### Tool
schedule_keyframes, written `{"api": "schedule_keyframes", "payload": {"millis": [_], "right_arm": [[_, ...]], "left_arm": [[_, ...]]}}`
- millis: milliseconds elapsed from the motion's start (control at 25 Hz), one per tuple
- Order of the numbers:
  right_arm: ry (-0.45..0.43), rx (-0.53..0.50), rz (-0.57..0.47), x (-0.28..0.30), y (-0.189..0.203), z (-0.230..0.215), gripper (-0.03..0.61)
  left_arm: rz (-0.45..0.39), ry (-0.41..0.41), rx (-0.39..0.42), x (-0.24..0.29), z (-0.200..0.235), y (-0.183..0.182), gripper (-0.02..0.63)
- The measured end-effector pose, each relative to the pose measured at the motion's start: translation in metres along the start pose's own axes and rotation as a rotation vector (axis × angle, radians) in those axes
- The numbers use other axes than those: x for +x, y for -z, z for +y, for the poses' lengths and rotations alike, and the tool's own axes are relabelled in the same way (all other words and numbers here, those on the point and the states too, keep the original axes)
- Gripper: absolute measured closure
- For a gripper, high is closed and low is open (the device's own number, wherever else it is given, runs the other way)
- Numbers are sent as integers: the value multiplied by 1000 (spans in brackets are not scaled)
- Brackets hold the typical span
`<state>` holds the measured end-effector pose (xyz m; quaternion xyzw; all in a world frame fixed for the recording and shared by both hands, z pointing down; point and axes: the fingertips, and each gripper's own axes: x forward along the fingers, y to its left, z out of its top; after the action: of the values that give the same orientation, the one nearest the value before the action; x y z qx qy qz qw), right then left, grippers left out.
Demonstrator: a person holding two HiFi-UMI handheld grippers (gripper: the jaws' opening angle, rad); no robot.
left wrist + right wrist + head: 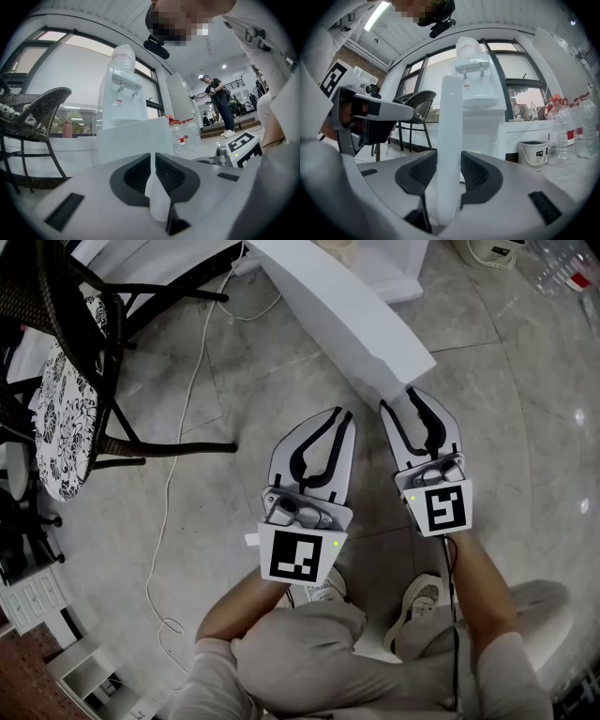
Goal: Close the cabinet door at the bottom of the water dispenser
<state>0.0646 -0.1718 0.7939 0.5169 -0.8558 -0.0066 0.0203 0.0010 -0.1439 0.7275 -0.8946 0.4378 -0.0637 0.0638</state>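
This is a big open indoor hall, part lounge and part studio. Behind the water dispenser runs a wall of tall dark-framed windows. Left of it a wicker chair stands on polished stone floor tiles. To its right are plastic bottles and a bucket, and farther right another person stands under ceiling spotlights.
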Motion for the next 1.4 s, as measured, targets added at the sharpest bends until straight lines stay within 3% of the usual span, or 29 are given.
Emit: {"api": "schedule_keyframes", "payload": {"millis": [400, 480, 640, 880, 1120, 1240, 1400], "right_arm": [[86, 12, -6, -1, 2, -41, 412], [111, 20, -13, 0, 2, -51, 475], [111, 26, -19, 5, 1, -71, 477], [186, 82, -28, 17, 1, -109, 477], [200, 69, -26, 29, 0, -133, 479], [197, 58, -22, 32, -1, -139, 480], [214, 59, -20, 36, -1, -146, 485]], "left_arm": [[19, 16, 54, 1, -5, -8, 577], [25, 30, 69, 4, -10, -10, 577], [37, 61, 90, 12, -19, -17, 577], [50, 99, 141, 19, -27, -26, 577], [20, 159, 199, 40, -31, -32, 577], [-7, 130, 183, 59, -26, -32, 578], [-1, 93, 60, 94, -19, -23, 598]]}}
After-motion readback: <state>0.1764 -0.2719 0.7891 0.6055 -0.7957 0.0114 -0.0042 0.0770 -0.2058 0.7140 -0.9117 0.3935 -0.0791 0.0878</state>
